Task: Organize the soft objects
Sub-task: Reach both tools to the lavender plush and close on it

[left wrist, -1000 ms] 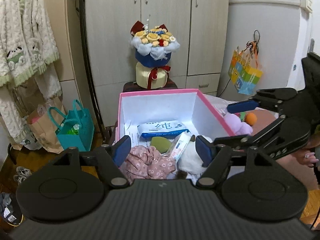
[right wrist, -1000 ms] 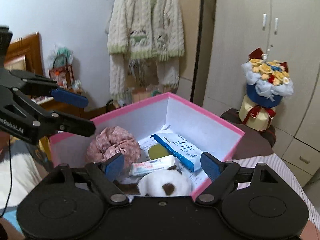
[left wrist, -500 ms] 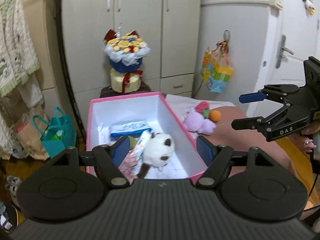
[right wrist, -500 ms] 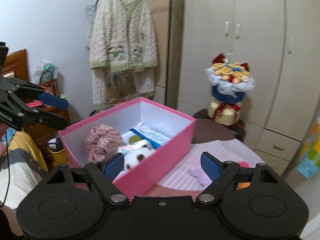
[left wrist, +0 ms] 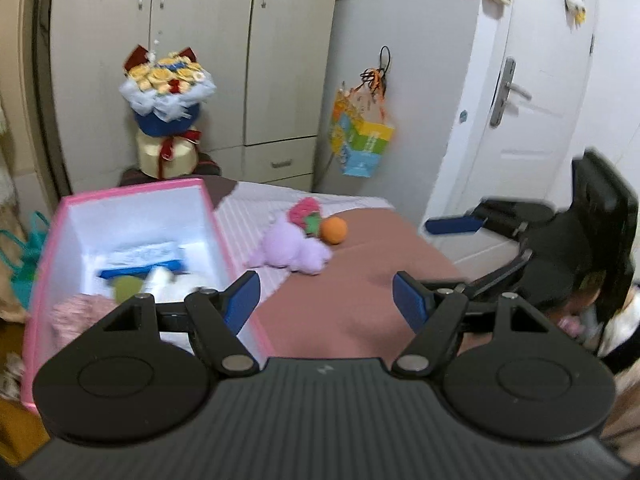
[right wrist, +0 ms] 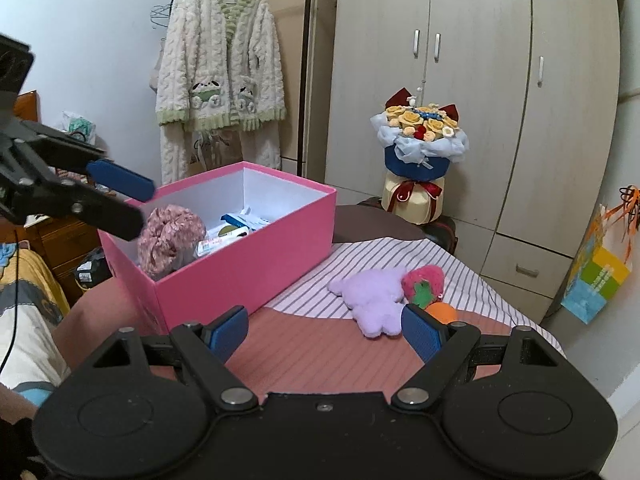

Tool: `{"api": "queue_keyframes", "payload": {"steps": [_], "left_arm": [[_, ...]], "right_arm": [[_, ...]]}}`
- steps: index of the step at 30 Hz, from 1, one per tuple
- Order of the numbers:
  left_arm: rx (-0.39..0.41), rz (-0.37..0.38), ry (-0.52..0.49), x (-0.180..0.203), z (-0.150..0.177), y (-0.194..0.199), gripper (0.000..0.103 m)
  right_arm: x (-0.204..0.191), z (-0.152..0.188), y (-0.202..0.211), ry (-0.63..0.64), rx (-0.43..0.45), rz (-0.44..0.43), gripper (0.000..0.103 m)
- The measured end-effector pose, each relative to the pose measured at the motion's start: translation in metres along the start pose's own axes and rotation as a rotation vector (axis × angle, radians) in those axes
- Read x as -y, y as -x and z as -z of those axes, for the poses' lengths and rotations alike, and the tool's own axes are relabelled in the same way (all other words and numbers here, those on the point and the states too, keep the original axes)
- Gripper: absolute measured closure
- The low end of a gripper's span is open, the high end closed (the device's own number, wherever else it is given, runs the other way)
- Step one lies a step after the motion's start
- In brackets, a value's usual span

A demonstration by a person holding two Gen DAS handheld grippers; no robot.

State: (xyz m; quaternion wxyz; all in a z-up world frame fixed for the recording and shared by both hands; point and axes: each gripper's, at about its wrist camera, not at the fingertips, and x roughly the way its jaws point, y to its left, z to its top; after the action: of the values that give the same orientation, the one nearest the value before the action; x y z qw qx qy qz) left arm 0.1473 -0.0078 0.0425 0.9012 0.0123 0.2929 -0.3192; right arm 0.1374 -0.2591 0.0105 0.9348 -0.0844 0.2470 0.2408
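Pale wardrobe (right wrist: 472, 92) with metal handles standing along the back wall (right wrist: 80, 20). White door (left wrist: 532, 92) with lever handle showing at right. Cream fleece robe (right wrist: 220, 68) hanging from a rail. Flower bouquet (right wrist: 420, 152) sitting beside the bed (right wrist: 340, 352). Colourful paper bag (left wrist: 360, 140) hanging on the wall. Wooden cabinet (right wrist: 60, 240) showing at left.

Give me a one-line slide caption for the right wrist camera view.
Open right claw faces a lilac plush toy, pink strawberry plush and orange ball beside the pink cardboard box.
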Motion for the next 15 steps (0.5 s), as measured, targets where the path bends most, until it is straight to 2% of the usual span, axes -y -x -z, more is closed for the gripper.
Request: {"api": "queue_keyframes", "payload": {"steps": [3,9,15], "left_arm": [[0.004,0.021,0.047,0.007,-0.002,-0.018,0.031],[0.008,-0.011,0.08,0.018,-0.006,-0.057,0.032],[0.02,-0.08,0.122,0.019,-0.006,-0.102,0.032]], "right_arm": [[0.005,0.005,-0.006,-0.003,0.004,-0.021,0.016],[0.018,0.011,-0.024,0.012,0.056,-0.019,0.017],[0.044,0.018,-0.061,-0.011,0.005,-0.046,0.017]]}}
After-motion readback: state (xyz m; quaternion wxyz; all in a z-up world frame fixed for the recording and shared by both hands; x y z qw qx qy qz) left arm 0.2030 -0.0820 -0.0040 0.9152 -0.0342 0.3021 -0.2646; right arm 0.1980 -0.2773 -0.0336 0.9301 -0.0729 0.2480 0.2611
